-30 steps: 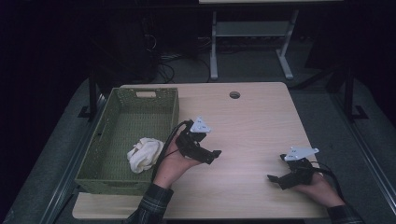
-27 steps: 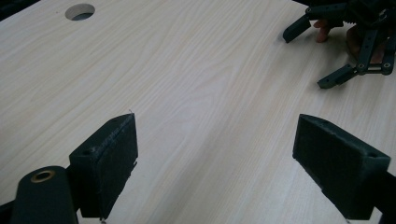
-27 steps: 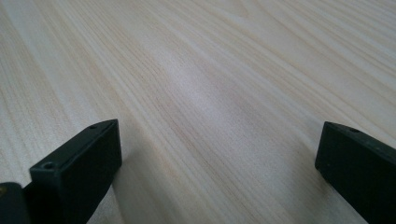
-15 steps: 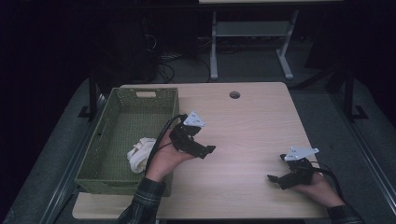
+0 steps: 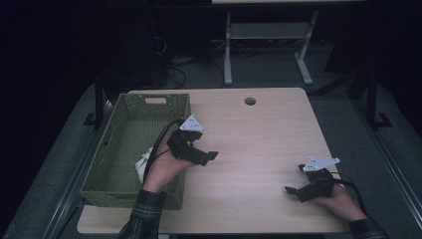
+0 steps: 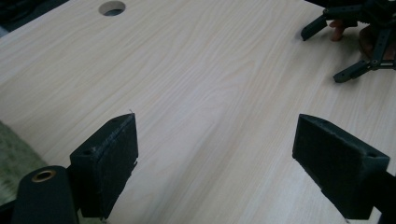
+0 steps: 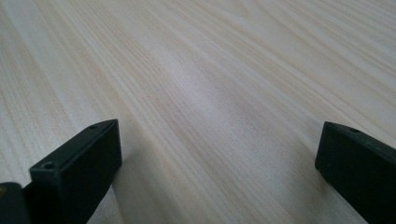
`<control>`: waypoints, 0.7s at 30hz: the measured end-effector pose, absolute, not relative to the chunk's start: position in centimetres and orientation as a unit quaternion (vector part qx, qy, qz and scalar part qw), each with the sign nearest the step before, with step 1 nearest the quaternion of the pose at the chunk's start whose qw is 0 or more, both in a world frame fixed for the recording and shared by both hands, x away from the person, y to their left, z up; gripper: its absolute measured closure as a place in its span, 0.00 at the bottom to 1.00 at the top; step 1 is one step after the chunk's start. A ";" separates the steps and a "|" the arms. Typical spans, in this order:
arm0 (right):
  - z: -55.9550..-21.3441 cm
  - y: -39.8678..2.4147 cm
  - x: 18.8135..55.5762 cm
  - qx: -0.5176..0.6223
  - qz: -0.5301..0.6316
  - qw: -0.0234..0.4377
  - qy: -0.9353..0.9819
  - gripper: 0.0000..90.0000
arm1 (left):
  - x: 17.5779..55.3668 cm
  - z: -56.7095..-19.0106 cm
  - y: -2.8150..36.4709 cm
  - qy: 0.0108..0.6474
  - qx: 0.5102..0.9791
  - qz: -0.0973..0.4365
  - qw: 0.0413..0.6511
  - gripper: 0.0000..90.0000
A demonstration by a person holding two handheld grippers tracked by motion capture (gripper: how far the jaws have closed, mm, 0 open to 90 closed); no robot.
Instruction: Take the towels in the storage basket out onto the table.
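Here: left gripper [image 5: 201,157] jaws spread, bare table [image 6: 210,84] between, basket [image 5: 149,107] rim just behind; right gripper [image 5: 298,191] spread likewise.

Dim room with black surroundings, evenly lit pale worktop [image 5: 259,144], soft sheen on wood grain, close-up tongs slightly blurred

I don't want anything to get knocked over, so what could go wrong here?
The left claw hangs open right beside the green basket, with its cable draped over the basket's rim; a quick pull might snag and drag the basket. The white cloth lies half hidden under that forearm, so a reach for it could miss. The right claw sits near the table's front edge and might slip off.
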State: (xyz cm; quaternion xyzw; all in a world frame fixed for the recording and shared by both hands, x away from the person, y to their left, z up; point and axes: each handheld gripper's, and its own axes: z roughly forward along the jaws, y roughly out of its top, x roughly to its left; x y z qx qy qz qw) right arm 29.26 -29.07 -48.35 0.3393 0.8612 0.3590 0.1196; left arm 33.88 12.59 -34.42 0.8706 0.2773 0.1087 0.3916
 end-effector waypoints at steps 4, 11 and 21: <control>-48.3 -29.1 29.3 0.339 0.359 0.120 0.861 0.00 | 33.8 -34.2 13.4 0.283 0.866 0.115 0.396 0.15; -48.3 -29.1 29.3 0.339 0.359 0.119 0.861 0.00 | 33.8 -33.7 15.0 0.295 0.862 0.125 0.392 0.15; -48.3 -29.1 29.3 0.339 0.359 0.120 0.861 0.00 | 33.7 -33.3 17.1 0.314 0.853 0.136 0.393 0.15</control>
